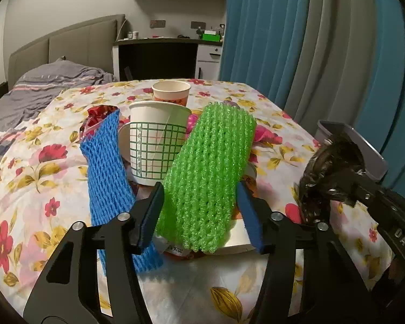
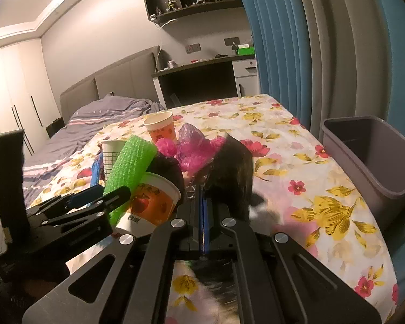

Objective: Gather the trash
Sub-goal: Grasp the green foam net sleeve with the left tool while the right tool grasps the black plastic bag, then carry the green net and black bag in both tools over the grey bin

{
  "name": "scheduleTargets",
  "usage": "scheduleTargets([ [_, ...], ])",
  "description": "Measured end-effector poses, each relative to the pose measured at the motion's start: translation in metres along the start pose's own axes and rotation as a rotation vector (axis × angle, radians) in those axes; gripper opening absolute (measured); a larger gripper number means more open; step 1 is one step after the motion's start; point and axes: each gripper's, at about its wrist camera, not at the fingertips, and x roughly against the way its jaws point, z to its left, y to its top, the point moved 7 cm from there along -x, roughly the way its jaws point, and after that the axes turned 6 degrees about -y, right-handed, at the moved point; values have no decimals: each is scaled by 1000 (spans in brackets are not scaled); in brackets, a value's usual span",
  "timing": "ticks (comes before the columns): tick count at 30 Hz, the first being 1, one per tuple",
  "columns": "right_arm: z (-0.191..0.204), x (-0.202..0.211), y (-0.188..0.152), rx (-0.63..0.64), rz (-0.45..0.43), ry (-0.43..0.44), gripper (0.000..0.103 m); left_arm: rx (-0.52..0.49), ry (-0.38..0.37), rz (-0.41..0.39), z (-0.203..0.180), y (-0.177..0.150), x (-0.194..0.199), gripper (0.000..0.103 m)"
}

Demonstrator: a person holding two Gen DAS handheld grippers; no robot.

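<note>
1. My left gripper straddles the green foam net. The blue pads stand on either side of the net; whether they press on it I cannot tell.
2. The green net leans up against the grid-pattern paper cup. A blue foam net lies just left of that cup, partly under my left finger.
3. My right gripper is fully closed, its pads pinching a crumpled black plastic bag; the bag blurs at its lower edge.
4. An orange-print paper cup lies tipped on its side between the two grippers. A second orange cup stands upright farther back.
5. Pink crinkled wrap sits behind the black bag.
6. All this lies on the floral tablecloth.
7. The grey bin stands at the table's right edge, well apart from the trash pile.
</note>
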Motion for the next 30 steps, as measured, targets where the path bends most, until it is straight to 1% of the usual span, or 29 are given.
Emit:
scheduleTargets([
  [3,-1,4,1,4,-9,7,1,18,-18,-3,1,2,1,36],
  [4,-1,5,2,5,-12,7,1,23,-23,-8,1,3,3,33],
  [6,-1,7,3,5,-16,9,1,32,-28,-15,1,5,6,21],
  [9,-4,9,4,-1,-20,13,1,48,-41,-25,3,8,9,13],
  [13,-8,14,8,-8,-27,21,1,78,-85,-73,2,18,29,13],
  [17,-13,22,15,-10,-48,21,1,74,-147,-141,-7,37,56,13],
  [19,-18,27,21,-9,-62,16,1,63,-159,-154,-13,44,62,13],
  [22,-29,35,30,-11,-88,3,1,35,-169,-164,-26,51,65,13],
  [25,-43,41,40,-22,-104,-14,1,6,-196,-162,-46,56,63,13],
  [30,-73,51,62,-33,-130,-64,1,-47,-269,-146,-91,68,52,13],
])
